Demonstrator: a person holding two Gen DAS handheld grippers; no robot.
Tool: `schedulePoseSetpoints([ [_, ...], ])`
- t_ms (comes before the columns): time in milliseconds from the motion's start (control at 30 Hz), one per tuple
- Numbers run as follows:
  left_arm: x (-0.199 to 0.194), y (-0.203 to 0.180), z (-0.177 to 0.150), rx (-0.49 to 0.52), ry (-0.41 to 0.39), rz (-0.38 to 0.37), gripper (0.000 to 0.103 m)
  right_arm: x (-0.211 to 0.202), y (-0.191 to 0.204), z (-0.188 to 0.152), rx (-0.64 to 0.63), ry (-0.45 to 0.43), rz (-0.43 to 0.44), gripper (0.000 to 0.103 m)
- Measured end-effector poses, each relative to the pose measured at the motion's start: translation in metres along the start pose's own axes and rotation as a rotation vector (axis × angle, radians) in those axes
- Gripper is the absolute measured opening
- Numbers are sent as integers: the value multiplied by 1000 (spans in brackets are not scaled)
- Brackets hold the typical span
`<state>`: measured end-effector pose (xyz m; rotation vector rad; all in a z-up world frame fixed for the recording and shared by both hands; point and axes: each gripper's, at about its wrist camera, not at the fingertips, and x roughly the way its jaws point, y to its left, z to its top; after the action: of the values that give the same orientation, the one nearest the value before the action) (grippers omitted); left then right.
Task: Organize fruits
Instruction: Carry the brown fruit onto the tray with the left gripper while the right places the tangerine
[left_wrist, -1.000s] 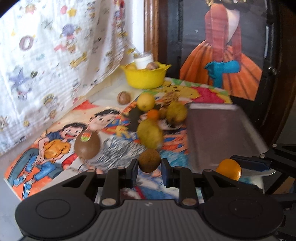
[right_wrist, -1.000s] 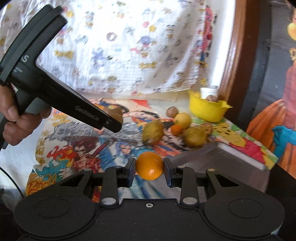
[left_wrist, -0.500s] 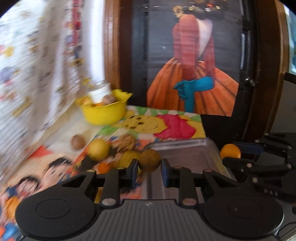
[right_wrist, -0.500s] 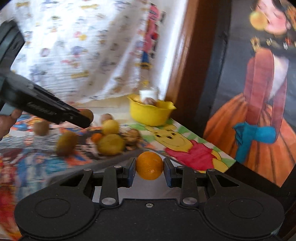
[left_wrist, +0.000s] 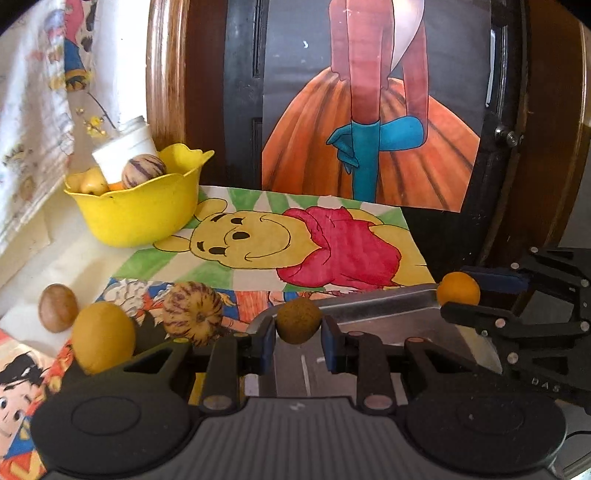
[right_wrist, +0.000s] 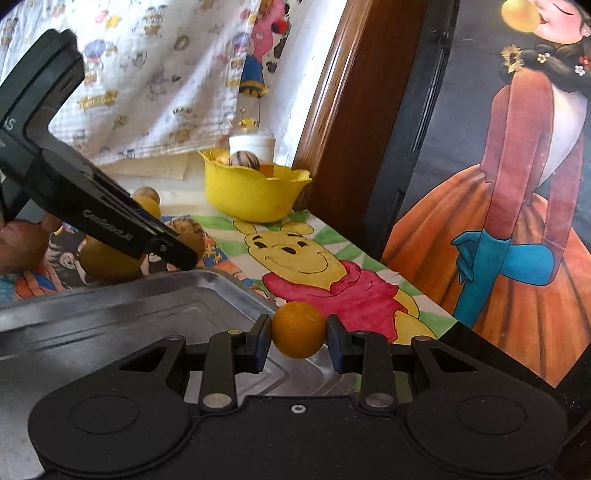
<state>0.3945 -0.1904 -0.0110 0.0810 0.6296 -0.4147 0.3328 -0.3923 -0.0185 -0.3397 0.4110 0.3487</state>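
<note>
Carrying fruit to the shallow rectangular metal tray (right_wrist: 110, 314) appears to be the step in hand. The left tool (left_wrist: 298, 338) is gripping a round, rough-skinned brown fruit (left_wrist: 298, 321) between its blue-padded fingers, hovering at the tray's far left corner. The right tool (right_wrist: 298, 341) is clamping a smooth, glossy small orange (right_wrist: 298, 329) at the tray's far right corner. The next move probably calls for lowering each fruit onto the tray's flat bed before easing the fingers apart, since both are round and could roll. A scalloped yellow plastic bowl (left_wrist: 147, 210) is sitting far left on the paper-covered tabletop (left_wrist: 332, 243).
</note>
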Motion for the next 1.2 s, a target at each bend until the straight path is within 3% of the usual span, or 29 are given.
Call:
schedulePoseSetpoints([
  [500,38,-2,1,60,91,3,29,24,1,-10,-4,63,-11,34],
  [767,39,3,1,29,107,12,30,20,2,-9,1,64,-46,38],
  [867,32,6,2,2,95,16,39,12,2,-9,12,61,-64,39],
  [933,25,6,2,-13,79,23,52,5,4,-8,20,56,-74,41],
  [1067,4,7,2,-54,48,28,55,-16,8,-2,49,33,-89,51],
  [1200,-27,8,-2,-121,7,48,80,-45,16,6,83,-2,-93,68],
])
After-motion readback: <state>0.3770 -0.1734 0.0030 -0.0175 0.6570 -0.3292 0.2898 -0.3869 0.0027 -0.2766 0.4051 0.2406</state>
